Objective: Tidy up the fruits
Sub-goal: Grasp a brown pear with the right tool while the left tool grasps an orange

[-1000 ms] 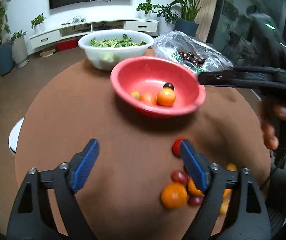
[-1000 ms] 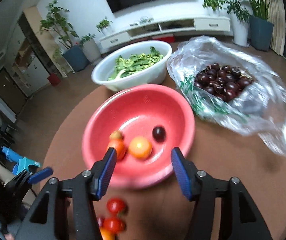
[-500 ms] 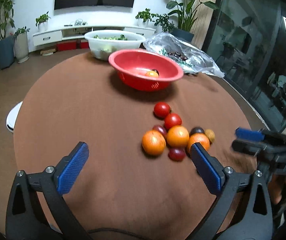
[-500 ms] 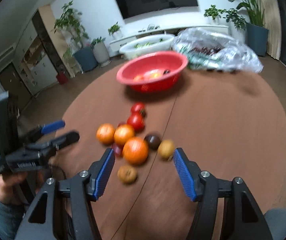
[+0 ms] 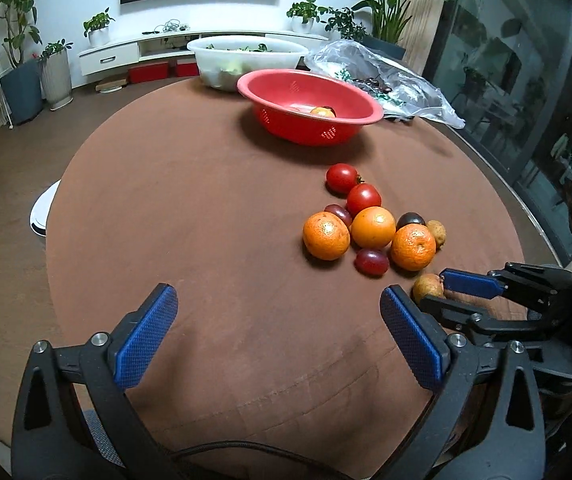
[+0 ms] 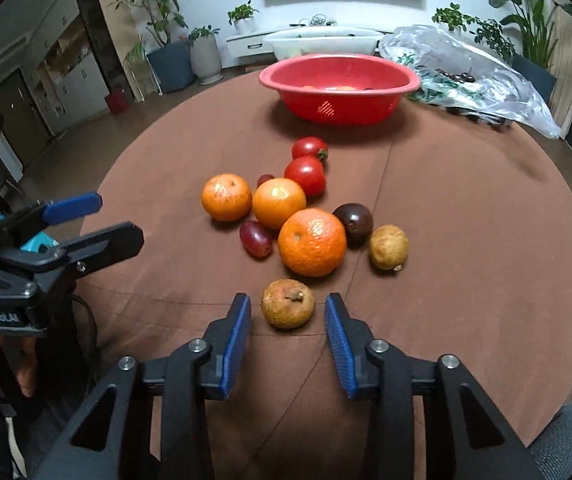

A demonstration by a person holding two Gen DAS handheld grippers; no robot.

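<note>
Closing in: the right gripper (image 6: 287,316) straddles a small, round, brownish-yellow fruit with a dry stem (image 6: 287,303), one blue-padded finger on each side; its fingers have just been narrowing, yet a thin gap shows on both sides, so the pads do not seem to press it yet.
Why that fruit: it lies nearest the person's edge of the round brown cloth-covered counter (image 6: 465,216) and apart from the cluster, so it can be taken without nudging its neighbours.
Left gripper: the left gripper (image 5: 278,332) hangs over bare cloth with its fingers spread wide and nothing between them, having just opened; by my reading it waits clear of the fruit so the right side has room.
Loose pile: three oranges, the nearest a dimpled one (image 6: 311,242), two red tomatoes (image 6: 305,174), reddish grapes, a dark round plum-like fruit (image 6: 353,219) and a second brownish fruit (image 6: 388,247) sit touching or just beside each other in mid-counter.
Destination: the red perforated plastic basin (image 6: 337,88) stands beyond the pile and already holds a few fruits, so it is likely where the sorted pieces go.
Left aside: a white bowl of greens (image 5: 246,58) and a clear plastic bag of dark cherries (image 6: 461,76) sit behind the basin.
Progress: early, since most fruit is on the cloth.
</note>
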